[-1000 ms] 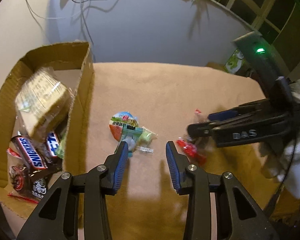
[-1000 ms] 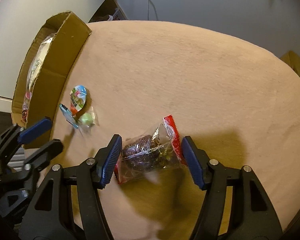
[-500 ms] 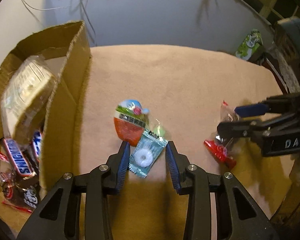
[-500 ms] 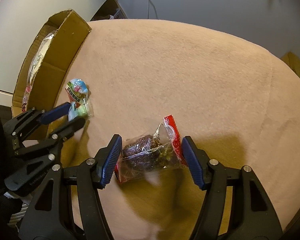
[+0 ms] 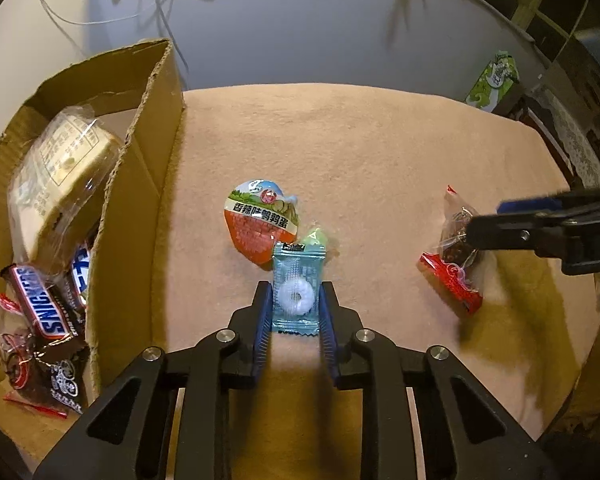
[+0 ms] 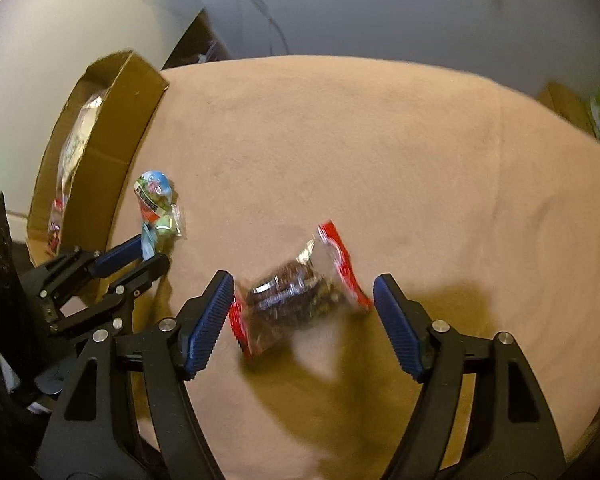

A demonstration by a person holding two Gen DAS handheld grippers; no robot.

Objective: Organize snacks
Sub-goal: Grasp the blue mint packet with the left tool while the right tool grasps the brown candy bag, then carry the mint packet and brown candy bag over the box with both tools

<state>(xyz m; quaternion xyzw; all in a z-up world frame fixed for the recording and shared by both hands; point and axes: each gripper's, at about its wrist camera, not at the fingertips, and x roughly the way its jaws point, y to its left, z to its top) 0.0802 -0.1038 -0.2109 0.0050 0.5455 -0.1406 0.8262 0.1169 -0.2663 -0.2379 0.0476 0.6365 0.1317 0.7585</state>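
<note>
My left gripper (image 5: 295, 304) is shut on a light-blue mint candy packet (image 5: 297, 292), held just above the tan table (image 5: 360, 152). Behind it lie a round orange-and-green snack pack (image 5: 262, 220) and a small green candy (image 5: 315, 238). My right gripper (image 6: 303, 316) is open, its blue pads on either side of a clear red-edged packet of dark snacks (image 6: 300, 292), not touching it. That packet also shows in the left wrist view (image 5: 456, 256). The left gripper also shows in the right wrist view (image 6: 140, 258).
An open cardboard box (image 5: 140, 184) stands at the table's left, holding wrapped bread (image 5: 60, 176), a Snickers bar (image 5: 40, 304) and other dark wrappers. A green carton (image 5: 494, 80) stands off the far right edge. Cables hang on the wall behind.
My left gripper moved forward and closed on the mint packet. My right gripper stayed open around the red-edged packet, which looks blurred and slightly shifted now.
</note>
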